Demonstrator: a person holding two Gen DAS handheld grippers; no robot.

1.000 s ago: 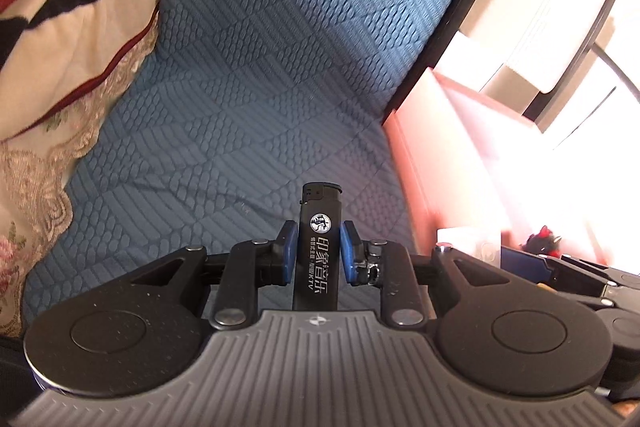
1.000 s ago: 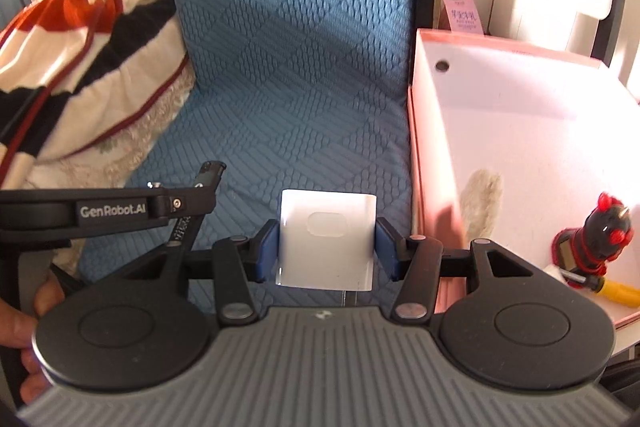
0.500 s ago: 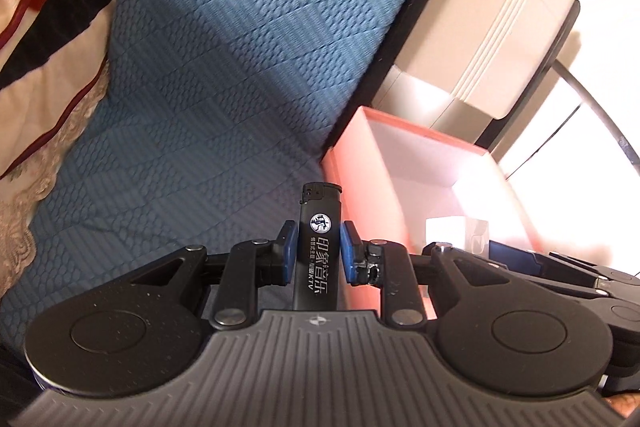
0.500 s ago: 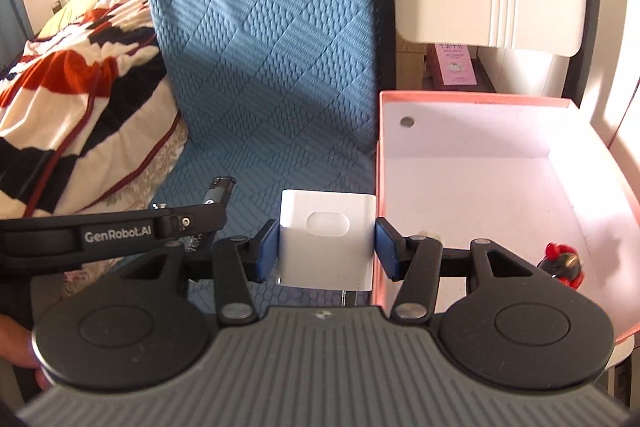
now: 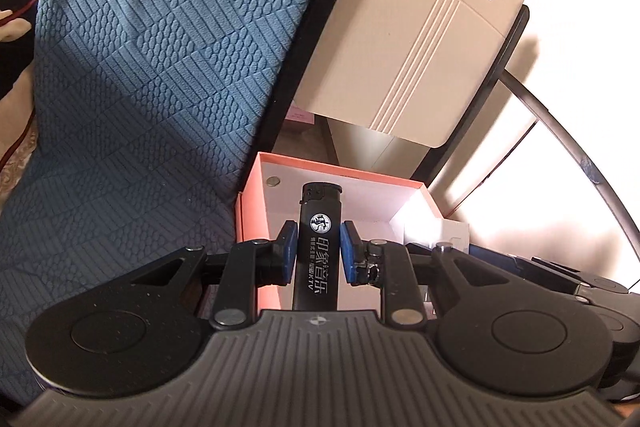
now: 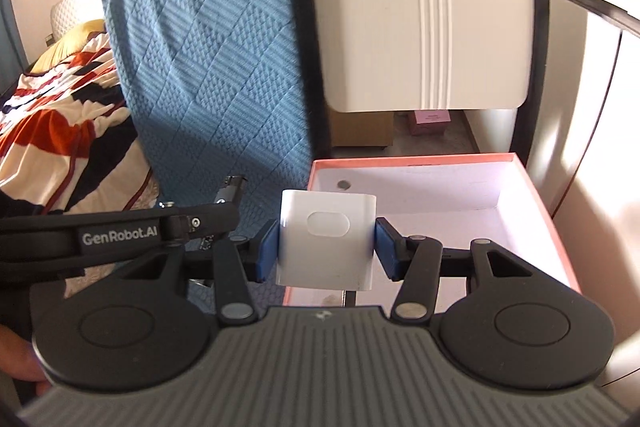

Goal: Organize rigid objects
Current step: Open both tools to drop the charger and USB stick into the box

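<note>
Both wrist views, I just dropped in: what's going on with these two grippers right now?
A person is carrying one item in each handheld gripper toward the pink box beside the blue bedspread. The left gripper is clamped on a black lighter, held upright in front of the box. The right gripper grips a white charger block at the box's near left corner. Neither item has been released yet; the part of the box's inside that shows looks bare.
</note>
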